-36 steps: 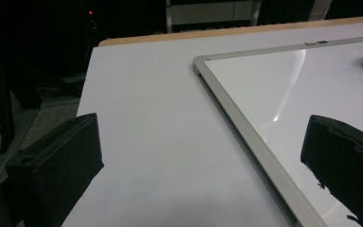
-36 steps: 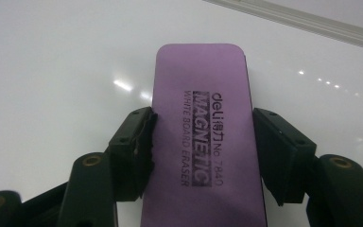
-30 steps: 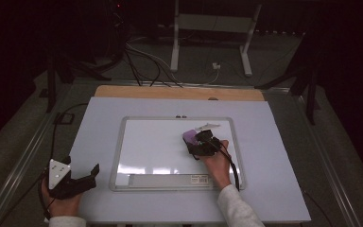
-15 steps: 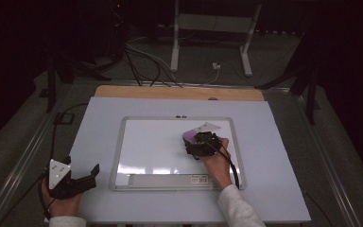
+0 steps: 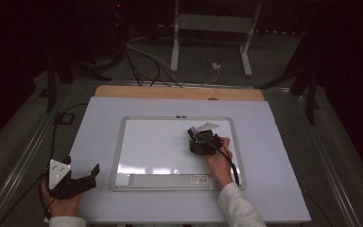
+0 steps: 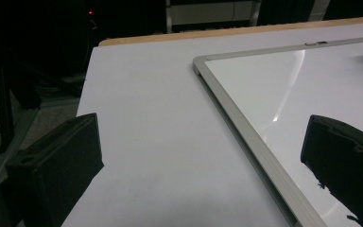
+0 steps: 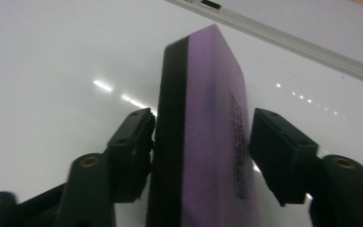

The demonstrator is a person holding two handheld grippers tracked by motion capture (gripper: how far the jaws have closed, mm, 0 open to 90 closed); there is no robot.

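Observation:
A purple eraser with a black felt face stands on edge on the whiteboard, between the jaws of my right gripper. The jaws have just been closing. The left pad presses on the felt and the right pad meets the purple side. From above, the right gripper sits at the right part of the whiteboard, with a bit of the purple eraser at its tip. My left gripper rests open at the table's front left corner. Its jaws stand wide, with nothing between them.
The whiteboard's metal frame runs between the left gripper's jaws. The white table top ends in a wooden strip at the far edge. Cables and a stand lie on the dark floor beyond.
The right gripper has turned a little over the eraser, and less purple shows beside it than before. The left hand has stayed where it was.

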